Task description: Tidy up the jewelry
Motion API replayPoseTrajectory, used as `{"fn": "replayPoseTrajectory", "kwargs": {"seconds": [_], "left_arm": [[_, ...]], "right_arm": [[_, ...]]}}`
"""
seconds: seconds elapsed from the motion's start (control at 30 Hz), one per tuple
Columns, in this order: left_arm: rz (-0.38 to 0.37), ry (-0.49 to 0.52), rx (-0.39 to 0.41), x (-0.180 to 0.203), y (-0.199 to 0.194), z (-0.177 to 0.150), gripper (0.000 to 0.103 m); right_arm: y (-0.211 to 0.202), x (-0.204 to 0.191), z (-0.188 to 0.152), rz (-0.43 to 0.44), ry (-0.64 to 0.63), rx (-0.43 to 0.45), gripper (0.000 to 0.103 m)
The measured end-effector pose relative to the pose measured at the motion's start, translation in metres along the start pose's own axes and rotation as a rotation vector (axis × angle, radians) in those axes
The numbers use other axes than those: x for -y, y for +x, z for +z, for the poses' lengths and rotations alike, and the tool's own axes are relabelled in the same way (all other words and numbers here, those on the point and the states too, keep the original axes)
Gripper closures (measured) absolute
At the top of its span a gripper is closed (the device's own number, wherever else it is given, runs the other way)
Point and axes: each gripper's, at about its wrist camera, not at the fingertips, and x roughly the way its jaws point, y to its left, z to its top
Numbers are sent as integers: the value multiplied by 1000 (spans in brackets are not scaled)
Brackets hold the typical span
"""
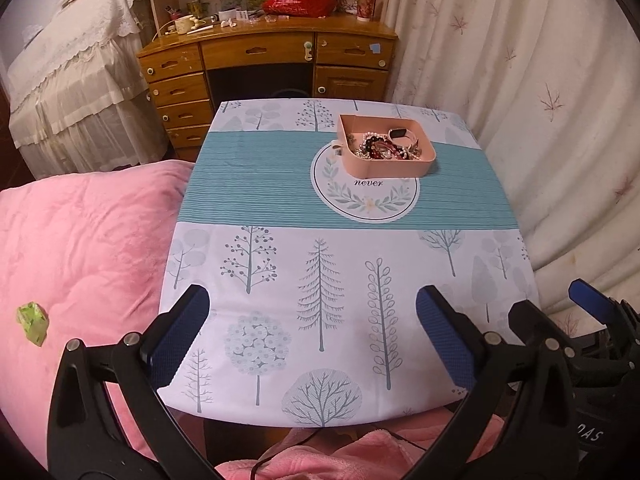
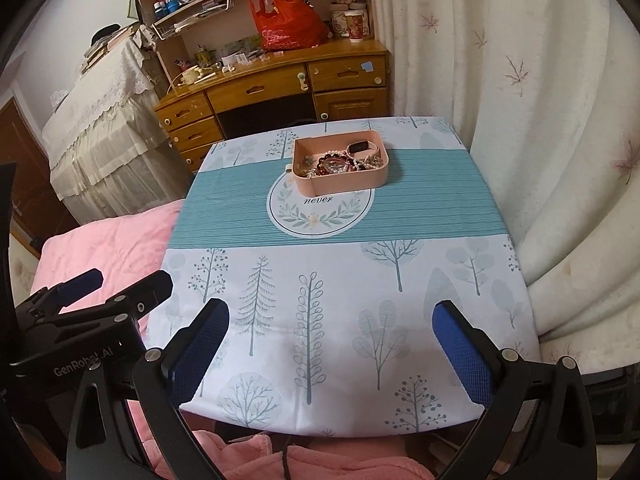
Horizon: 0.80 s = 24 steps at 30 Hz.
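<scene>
two hand-held grippers over a small table [image 1: 248, 184] with a tree-print cloth. the left gripper [image 1: 312, 336] and the right gripper [image 2: 332, 344] both hang at the near edge with fingers spread wide and nothing between them; the right one lies just beside the left, on its right. the pink tray [image 1: 386, 162] stands well ahead of both, slightly to the right of the left gripper's axis and slightly to the left of the right's. the jewelry [image 1: 384, 148] (bead strands, a band-like piece) lies heaped inside the tray, and no piece shows loose on the cloth. judged stage: either the gathering is complete, or the heap waits to be sorted; the views fit both. any further move would call for a long forward reach and a fine pinch on tangled strands.
</scene>
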Motion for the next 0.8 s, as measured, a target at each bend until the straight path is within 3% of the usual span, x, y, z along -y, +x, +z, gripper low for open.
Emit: {"fn": "replayPoseTrajectory", "kwargs": {"seconds": [0.8], "left_arm": [[28, 23, 21, 3, -4, 3, 1]], "right_arm": [[5, 5, 3, -11, 4, -1, 1]]}}
